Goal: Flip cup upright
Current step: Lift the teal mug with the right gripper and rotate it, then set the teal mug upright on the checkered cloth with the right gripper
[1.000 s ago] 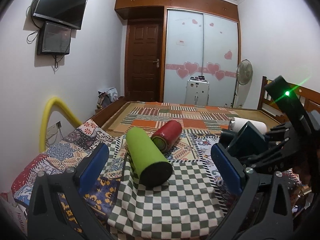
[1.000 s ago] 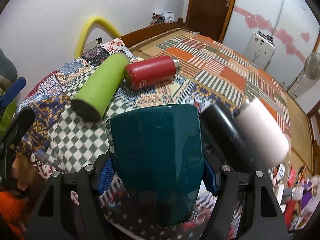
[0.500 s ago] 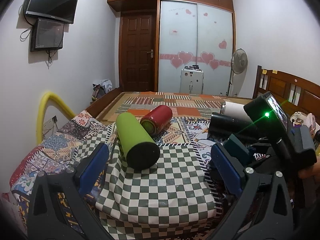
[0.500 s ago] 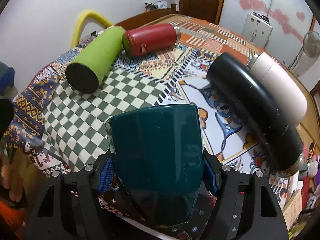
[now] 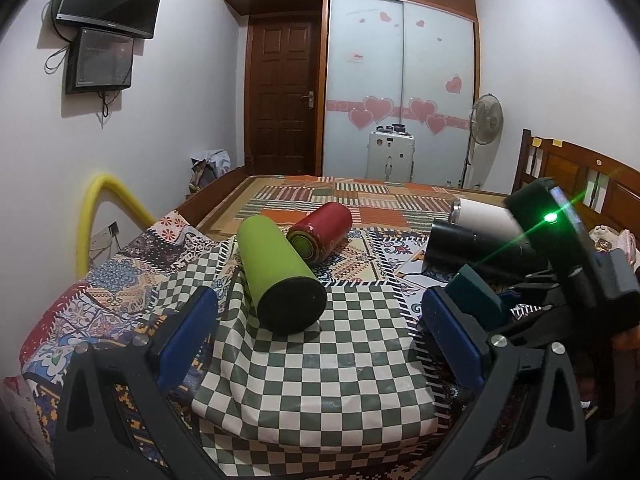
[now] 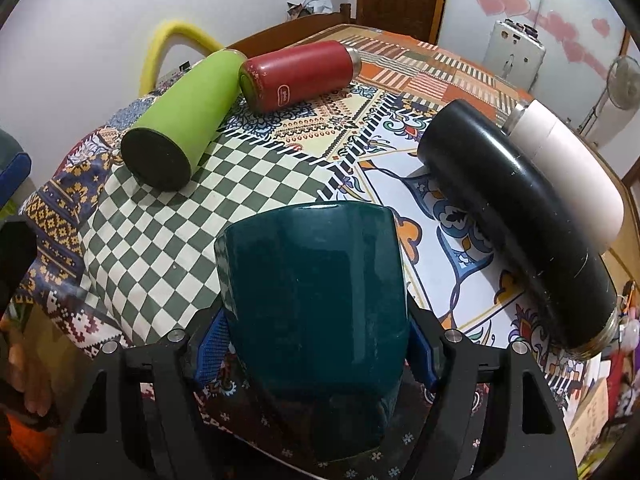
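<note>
My right gripper is shut on a dark teal cup; its blue pads press both sides of the cup, which fills the lower middle of the right wrist view, low over the patterned cloth. The cup also shows at the right of the left wrist view, held in the right gripper with its green light. My left gripper is open and empty above the green checked cloth, with its blue pads wide apart.
A lime green bottle, a red bottle and a black bottle with a white cap lie on their sides on the cloth-covered bed. A yellow tube arches at the left wall. A wooden headboard stands at right.
My right gripper with the teal cup has moved lower and nearer the cloth. My left gripper has shifted a little, staying open.
</note>
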`<act>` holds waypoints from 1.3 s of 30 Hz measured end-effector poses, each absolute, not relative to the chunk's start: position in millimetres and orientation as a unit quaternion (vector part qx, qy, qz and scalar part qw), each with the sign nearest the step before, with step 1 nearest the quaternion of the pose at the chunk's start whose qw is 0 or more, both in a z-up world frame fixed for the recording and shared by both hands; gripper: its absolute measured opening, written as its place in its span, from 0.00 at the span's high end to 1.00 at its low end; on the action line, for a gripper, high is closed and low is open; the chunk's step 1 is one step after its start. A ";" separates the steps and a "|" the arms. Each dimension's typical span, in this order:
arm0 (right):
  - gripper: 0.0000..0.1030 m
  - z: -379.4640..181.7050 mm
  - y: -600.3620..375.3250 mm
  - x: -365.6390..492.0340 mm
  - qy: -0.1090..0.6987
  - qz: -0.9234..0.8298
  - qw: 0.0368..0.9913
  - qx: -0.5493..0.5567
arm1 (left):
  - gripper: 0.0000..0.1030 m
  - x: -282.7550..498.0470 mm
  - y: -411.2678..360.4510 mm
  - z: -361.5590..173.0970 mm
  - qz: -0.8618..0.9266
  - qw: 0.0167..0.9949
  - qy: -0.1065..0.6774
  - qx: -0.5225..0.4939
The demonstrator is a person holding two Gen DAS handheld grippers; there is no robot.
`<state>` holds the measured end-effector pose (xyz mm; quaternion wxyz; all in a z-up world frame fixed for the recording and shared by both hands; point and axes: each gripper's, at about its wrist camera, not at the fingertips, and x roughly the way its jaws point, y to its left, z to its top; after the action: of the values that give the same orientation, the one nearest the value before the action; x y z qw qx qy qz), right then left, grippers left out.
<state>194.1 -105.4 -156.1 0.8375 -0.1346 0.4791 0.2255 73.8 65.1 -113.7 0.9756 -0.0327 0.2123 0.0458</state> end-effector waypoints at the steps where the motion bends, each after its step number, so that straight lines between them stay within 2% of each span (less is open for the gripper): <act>1: 0.31 -153.4 -107.2 191.3 0.477 0.228 0.839 -0.132 | 0.00 73.6 63.8 -111.7 0.045 0.976 0.213 -0.031; 12: 0.31 -87.0 -173.8 138.8 0.375 0.229 0.894 -0.089 | 0.00 80.7 22.9 -94.6 0.032 0.972 0.234 -0.020; 15: 0.27 -75.3 -197.7 125.6 0.341 0.210 0.912 -0.088 | 0.00 88.8 6.4 -97.5 0.032 0.966 0.255 -0.022; 27: 0.26 -86.3 -250.6 113.6 0.296 0.196 0.933 -0.063 | 0.00 137.6 -44.1 -133.9 0.010 0.926 0.375 -0.043; 36: 0.26 -98.1 -259.7 116.1 0.281 0.210 0.936 -0.037 | 0.00 159.2 -59.9 -142.3 0.001 0.920 0.390 -0.021; 39: 0.26 -99.7 -260.5 118.0 0.279 0.215 0.935 -0.032 | 0.06 167.4 -57.5 -144.0 0.004 0.920 0.391 -0.022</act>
<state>118.0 -260.5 -99.7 0.9354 -0.0320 0.2790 0.2148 167.4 -57.5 -144.0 0.9200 -0.0222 0.3914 0.0042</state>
